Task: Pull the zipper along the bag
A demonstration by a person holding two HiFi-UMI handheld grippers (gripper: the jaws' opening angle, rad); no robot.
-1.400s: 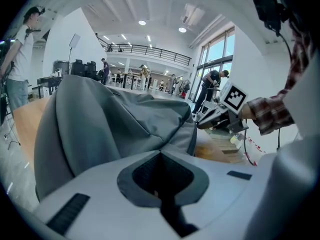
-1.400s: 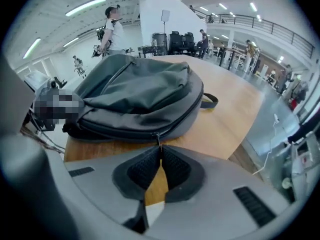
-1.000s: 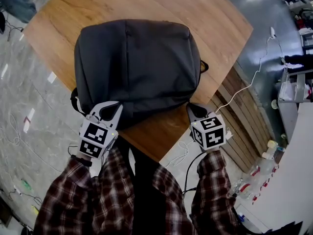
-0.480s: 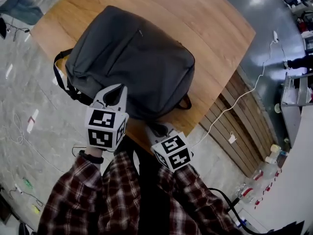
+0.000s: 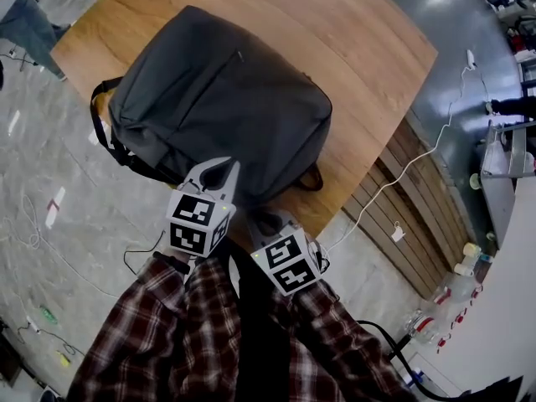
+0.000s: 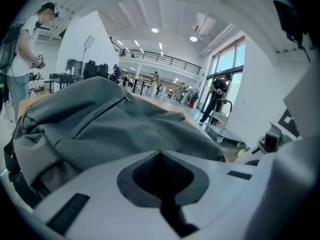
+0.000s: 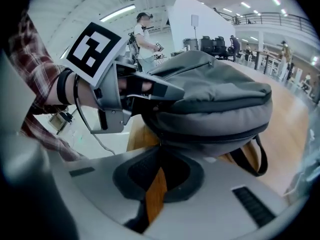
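Observation:
A dark grey backpack [image 5: 226, 99] lies flat and skewed on the wooden table [image 5: 368, 48]. Its zipper [image 7: 215, 134] runs along the side facing the right gripper view. My right gripper [image 5: 266, 218] is at the bag's near corner by the table edge. Its jaws [image 7: 160, 148] are closed on what looks like the thin zipper pull. My left gripper [image 5: 224, 166] rests against the bag's near edge just left of it, jaws together. In the left gripper view [image 6: 160, 152] I see nothing between them, with the bag [image 6: 100, 119] behind.
The bag's shoulder straps [image 5: 105, 136] hang over the table's left edge, and a strap loop [image 7: 250, 159] lies by the near corner. A white cable [image 5: 410, 162] trails over the wooden floor panels to the right. People [image 6: 20, 59] stand in the hall behind.
The bag has been swung round from square to skewed. The right gripper moved left with its corner. The left gripper left the strap corner and shifted right, close to the right gripper.

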